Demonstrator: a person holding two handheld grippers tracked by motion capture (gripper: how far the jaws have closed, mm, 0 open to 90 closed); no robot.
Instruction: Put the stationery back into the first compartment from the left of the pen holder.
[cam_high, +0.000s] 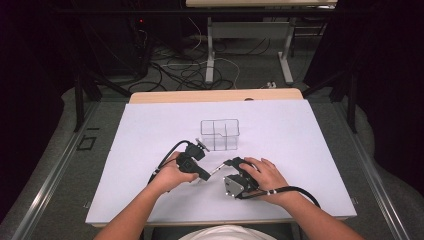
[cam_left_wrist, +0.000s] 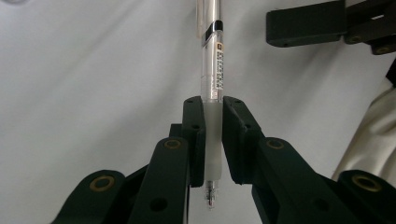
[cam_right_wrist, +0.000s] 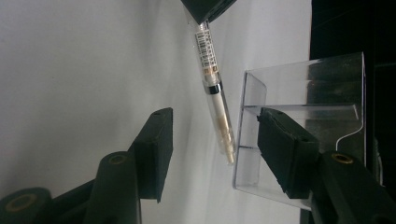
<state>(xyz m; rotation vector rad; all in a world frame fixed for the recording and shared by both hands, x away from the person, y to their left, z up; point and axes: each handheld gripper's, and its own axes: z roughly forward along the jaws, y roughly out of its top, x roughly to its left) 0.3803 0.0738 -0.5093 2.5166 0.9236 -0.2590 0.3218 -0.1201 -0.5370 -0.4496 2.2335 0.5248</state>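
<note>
- The left gripper pinches a clear pen tight between its two black jaws.
- It holds the pen by the soft grip, and the tip pokes out below the jaws.
- The rest of the pen sticks out past the jaws, over the white sheet.
- The right gripper has its jaws spread wide, with nothing in them.
- The back end of the pen hangs in the gap between those jaws and touches neither one.
- A clear box with walls inside stands on the sheet, just past the grippers.
- Both hands rest near the middle of the table, close together.
</note>
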